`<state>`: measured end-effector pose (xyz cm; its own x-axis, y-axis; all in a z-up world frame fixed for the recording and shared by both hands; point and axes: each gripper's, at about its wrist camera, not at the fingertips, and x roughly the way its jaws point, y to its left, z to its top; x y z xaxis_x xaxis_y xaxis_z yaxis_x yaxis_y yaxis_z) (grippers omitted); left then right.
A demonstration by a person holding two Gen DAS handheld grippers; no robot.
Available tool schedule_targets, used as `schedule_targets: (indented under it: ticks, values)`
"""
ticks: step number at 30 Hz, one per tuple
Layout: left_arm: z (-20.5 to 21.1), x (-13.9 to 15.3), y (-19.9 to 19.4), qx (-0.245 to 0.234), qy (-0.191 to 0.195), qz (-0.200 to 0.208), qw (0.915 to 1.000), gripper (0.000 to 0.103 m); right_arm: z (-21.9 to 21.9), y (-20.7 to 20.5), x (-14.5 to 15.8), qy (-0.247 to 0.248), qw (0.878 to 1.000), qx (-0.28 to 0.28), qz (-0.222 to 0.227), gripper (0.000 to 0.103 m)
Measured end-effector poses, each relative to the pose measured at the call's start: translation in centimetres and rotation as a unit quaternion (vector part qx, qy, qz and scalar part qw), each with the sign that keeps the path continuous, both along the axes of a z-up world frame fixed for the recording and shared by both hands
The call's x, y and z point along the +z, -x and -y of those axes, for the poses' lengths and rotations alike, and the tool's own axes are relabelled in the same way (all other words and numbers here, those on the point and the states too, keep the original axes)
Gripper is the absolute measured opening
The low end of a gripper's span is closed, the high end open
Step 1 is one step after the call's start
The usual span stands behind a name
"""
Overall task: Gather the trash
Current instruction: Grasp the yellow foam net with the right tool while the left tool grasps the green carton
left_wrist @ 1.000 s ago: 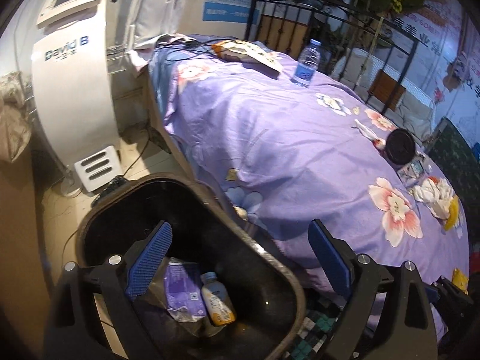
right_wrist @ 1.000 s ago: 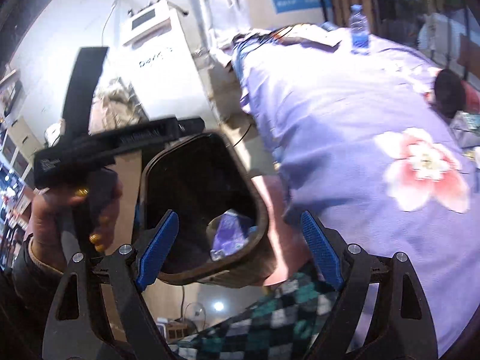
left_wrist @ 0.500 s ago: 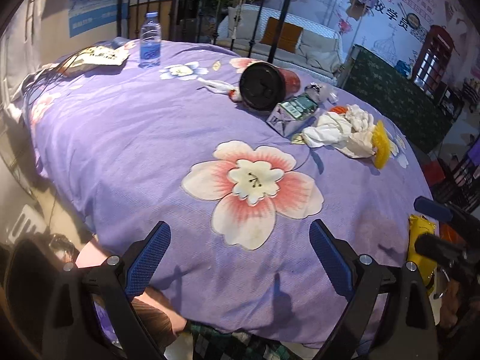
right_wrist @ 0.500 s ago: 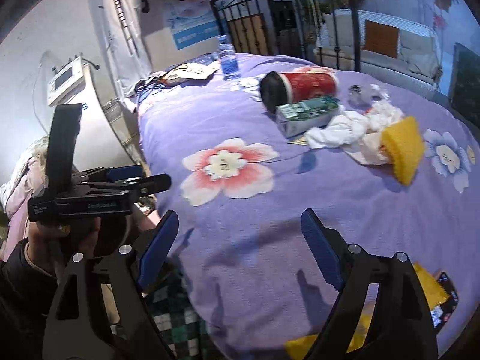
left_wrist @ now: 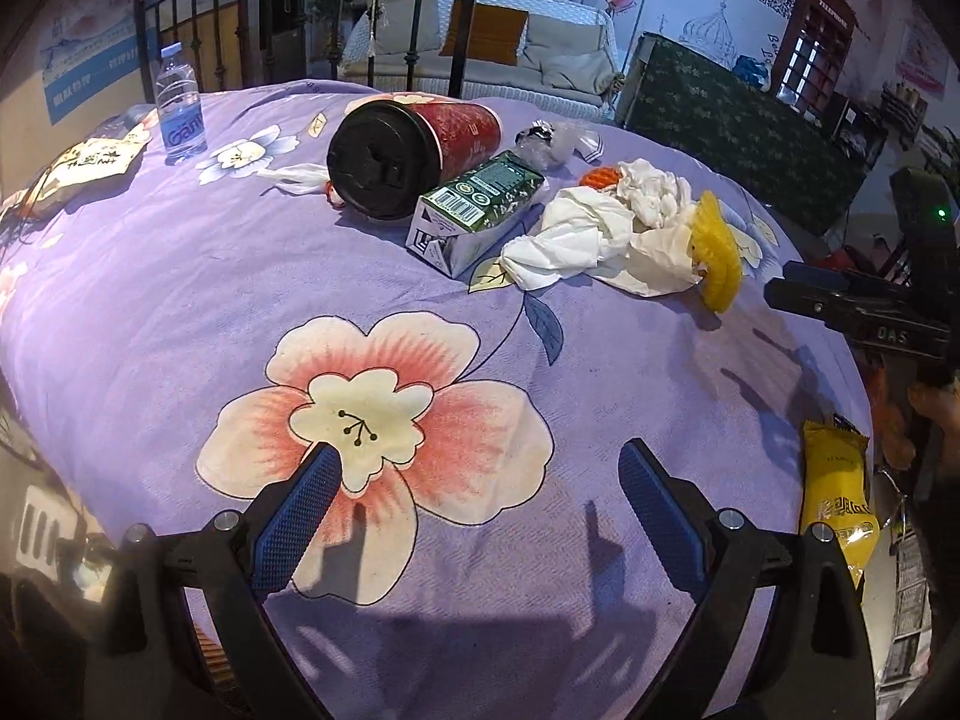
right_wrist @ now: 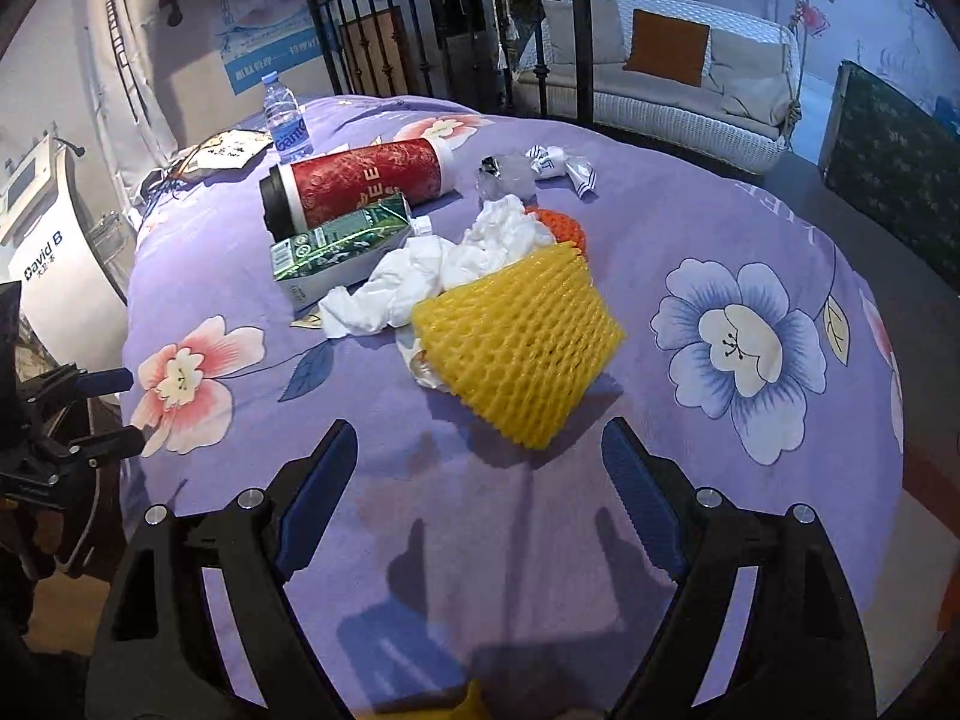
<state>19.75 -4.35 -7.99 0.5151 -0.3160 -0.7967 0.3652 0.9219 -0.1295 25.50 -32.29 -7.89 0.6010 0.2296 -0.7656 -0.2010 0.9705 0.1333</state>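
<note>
Trash lies in a heap on the purple flowered bedspread (left_wrist: pixel 150 276) (right_wrist: pixel 690 228). A yellow foam net (right_wrist: pixel 519 345) (left_wrist: pixel 714 258) rests just beyond my right gripper (right_wrist: pixel 474 456), which is open and empty. Behind the net are crumpled white tissues (right_wrist: pixel 420 276) (left_wrist: pixel 588 228), a green carton (right_wrist: pixel 342 249) (left_wrist: pixel 474 210), a red cup with a black lid (right_wrist: pixel 354 186) (left_wrist: pixel 408 147) on its side, and an orange net (right_wrist: pixel 561 225). My left gripper (left_wrist: pixel 477 474) is open and empty over a pink printed flower. A yellow snack bag (left_wrist: pixel 837 498) lies at the bed's right edge.
A water bottle (left_wrist: pixel 178 105) (right_wrist: pixel 287 120) and a flat snack packet (left_wrist: pixel 90 165) sit at the far left of the bed. Clear wrappers (right_wrist: pixel 540 171) lie behind the heap. A black iron bed frame (right_wrist: pixel 420 18) and a white machine (right_wrist: pixel 54 276) border the bed.
Both grippers swung away from the black trash bin by the bed and now face the heap of trash on the bedspread. Both stayed open.
</note>
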Motion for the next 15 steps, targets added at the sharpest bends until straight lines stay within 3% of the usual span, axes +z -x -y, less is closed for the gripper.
schedule_targets:
  ticks: [5, 7, 9, 12, 15]
  values:
    - [0.9, -0.4, -1.0, -0.007, -0.013, -0.002, 0.9999, 0.092, -0.3, -2.8, -2.1, 0.023, 0.999, 0.016, -0.016, 0.081]
    - [1.2, -0.6, -1.5, -0.009, -0.017, -0.003, 0.9998, 0.092, -0.3, -3.5, -2.7, 0.029, 0.999, 0.023, -0.019, 0.072]
    - [1.6, -0.7, -2.1, -0.013, -0.022, -0.003, 0.9997, 0.092, -0.3, -4.1, -3.1, 0.025, 0.999, 0.03, -0.028, 0.047]
    - [2.3, -0.4, -3.3, -0.022, -0.033, 0.01, 0.9992, 0.092, 0.2, -4.1, -3.2, 0.034, 0.999, 0.03, -0.028, 0.029]
    - [3.1, -0.2, -4.9, -0.033, -0.043, 0.023, 0.9983, 0.092, 1.1, -3.5, -2.9, 0.027, 0.999, 0.025, -0.025, 0.02]
